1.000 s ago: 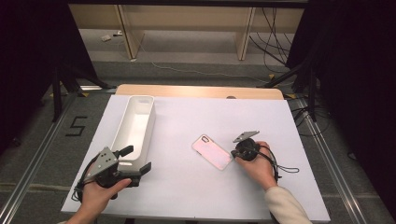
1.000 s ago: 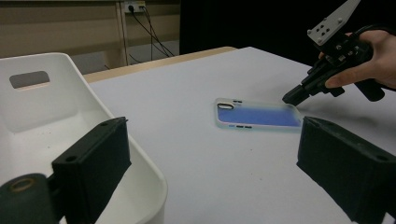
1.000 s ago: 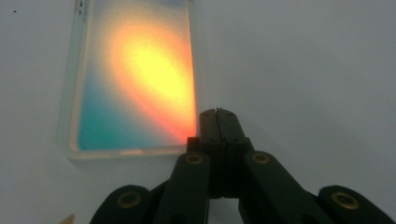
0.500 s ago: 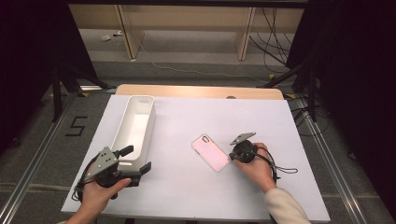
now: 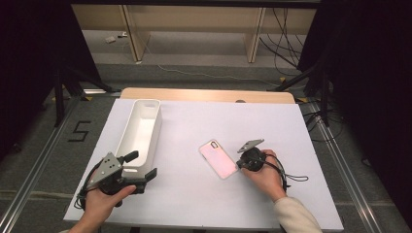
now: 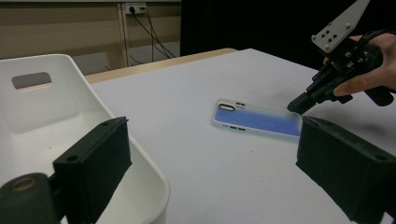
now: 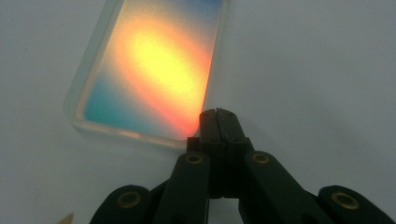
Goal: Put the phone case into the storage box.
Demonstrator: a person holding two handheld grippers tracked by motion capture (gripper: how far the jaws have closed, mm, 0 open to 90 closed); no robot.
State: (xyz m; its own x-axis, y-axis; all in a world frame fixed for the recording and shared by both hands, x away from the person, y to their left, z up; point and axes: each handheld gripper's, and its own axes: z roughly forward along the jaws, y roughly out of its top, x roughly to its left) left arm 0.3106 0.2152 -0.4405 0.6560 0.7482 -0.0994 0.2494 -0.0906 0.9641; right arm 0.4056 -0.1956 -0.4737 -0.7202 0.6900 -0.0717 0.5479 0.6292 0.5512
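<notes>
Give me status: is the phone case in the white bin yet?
Not yet. The phone case lies flat on the table, outside the white bin. The right hand-held gripper, jaws shut on nothing, sits at the case's corner. The left hand-held gripper waits open by the bin. Gripping, lifting and placing remain.

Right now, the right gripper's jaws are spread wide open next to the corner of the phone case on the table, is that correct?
Not quite: the right gripper is beside the corner of the phone case on the table, but its jaws are shut together, with nothing between them. The right gripper view shows this.
</notes>
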